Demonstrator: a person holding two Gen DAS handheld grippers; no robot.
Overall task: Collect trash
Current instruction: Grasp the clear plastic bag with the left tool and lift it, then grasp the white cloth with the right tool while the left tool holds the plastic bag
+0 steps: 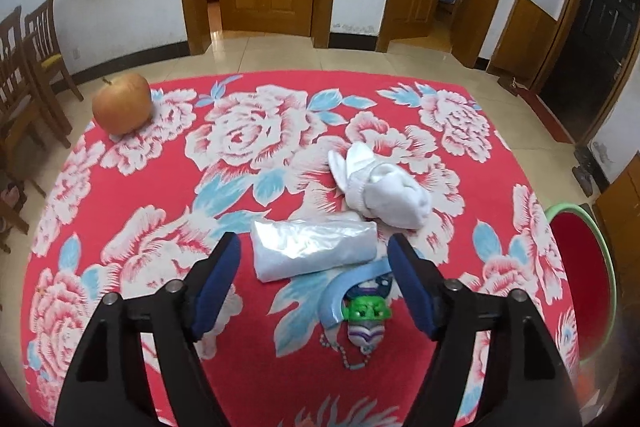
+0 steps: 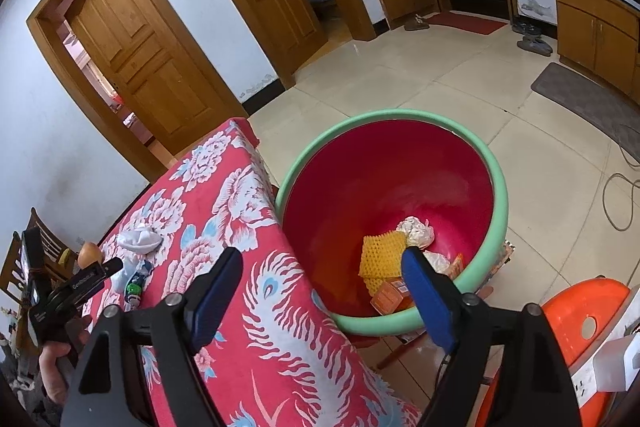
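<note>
A clear plastic tissue pack [image 1: 314, 249] lies on the red flowered tablecloth [image 1: 168, 211], just ahead of my left gripper [image 1: 314, 247], whose blue pads stand open on either side of its near end without touching it. Behind it rests a white rolled sock [image 1: 384, 189]; a green-faced toy keychain [image 1: 368, 319] lies between the jaws nearer the camera. An apple [image 1: 123, 103] sits far left. My right gripper [image 2: 322, 263] hangs open and empty over the red basin with green rim [image 2: 360, 123], which holds a yellow sponge [image 2: 380, 255], crumpled paper [image 2: 416, 231] and an orange box [image 2: 392, 293].
The basin stands beside the table's right edge [image 2: 276, 227], with an orange stool [image 2: 576, 311] nearby. Wooden chairs [image 1: 28, 67] stand left of the table. A hand [image 2: 56, 367] holds the left gripper's body [image 2: 60, 291]. Tiled floor and wooden doors lie beyond.
</note>
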